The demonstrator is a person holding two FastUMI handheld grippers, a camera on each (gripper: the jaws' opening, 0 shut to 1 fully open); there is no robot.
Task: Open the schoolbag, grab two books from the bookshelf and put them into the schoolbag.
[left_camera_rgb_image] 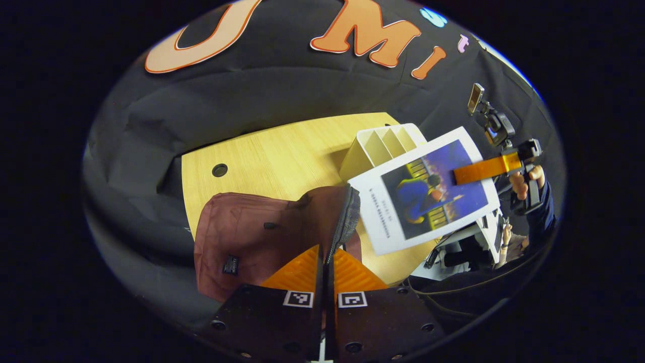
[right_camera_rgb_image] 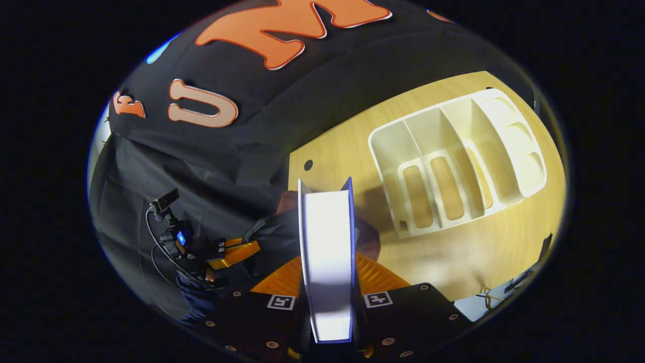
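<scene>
Pale wooden tabletop (left_camera_rgb_image: 262, 156) against dark cloth, carrying a white slotted bookshelf (right_camera_rgb_image: 458, 161) with no books seen in its compartments and a reddish-brown schoolbag (left_camera_rgb_image: 252, 237) slumped near the front edge. Left claw (left_camera_rgb_image: 326, 264) closed tight on the schoolbag's zipper edge (left_camera_rgb_image: 345, 217), fingers together with the dark zipper strip pinched between them, apparently holding the mouth of the bag up and open. Right claw (right_camera_rgb_image: 327, 287) clamped on a book (left_camera_rgb_image: 426, 191), one finger on each cover; seen edge-on in the right gripper view as a pale block of pages rising between the fingers, and face-on in the left gripper view with its blue picture cover hanging in the air just beside the bag's opening, in front of the bookshelf. Book's long axis judged to run roughly along the right claw's fingers, so its free end pointed toward the bag, which lay below and just beyond it. Right hand plainly the nearer to the delivery; left merely bracing. Judged next: lower the book end-first into the gap beside the held zipper edge, keeping it parallel to the opening so a corner would not snag the fabric.
</scene>
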